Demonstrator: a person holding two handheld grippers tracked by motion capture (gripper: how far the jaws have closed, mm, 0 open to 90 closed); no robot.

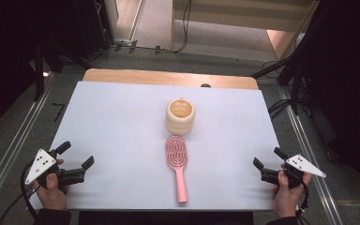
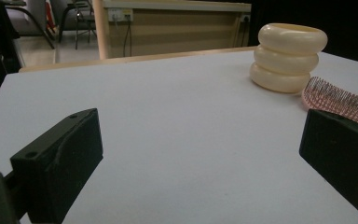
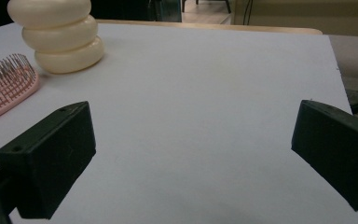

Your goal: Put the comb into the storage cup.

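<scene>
High view, left gripper (image 1: 78, 156): held low by the left hand (image 1: 52, 187) at the near left corner of the table (image 1: 112, 122). Its 2 jaws stand wide apart and have hold of nothing. It points inward, toward the middle, so I judge it waits ready to reach.

Left gripper view: between the 2 black jaws lies bare white table. The cream cup (image 2: 289, 57) stands far off at the upper right, and the bristles of the pink hairbrush (image 2: 340, 100) show just behind the right jaw, well apart from it.

Pink hairbrush (image 1: 177, 164): lies flat in the middle of the table, bristles up, head toward the far side and handle toward the person. The handle at the near edge seems easy to pick from either side.

Cream cup (image 1: 180, 116): stands upright, just beyond the brush head, very near or touching it; I cannot tell which. Its mouth is open upward, so it could receive the brush.

Right gripper (image 1: 268, 160): held by the right hand (image 1: 288, 190) at the near right corner, jaws fully apart, gripping nothing, also turned inward.

Right gripper view: bare table between the jaws; hairbrush (image 3: 4, 91) and cup (image 3: 60, 35) at the upper left, well apart.
</scene>
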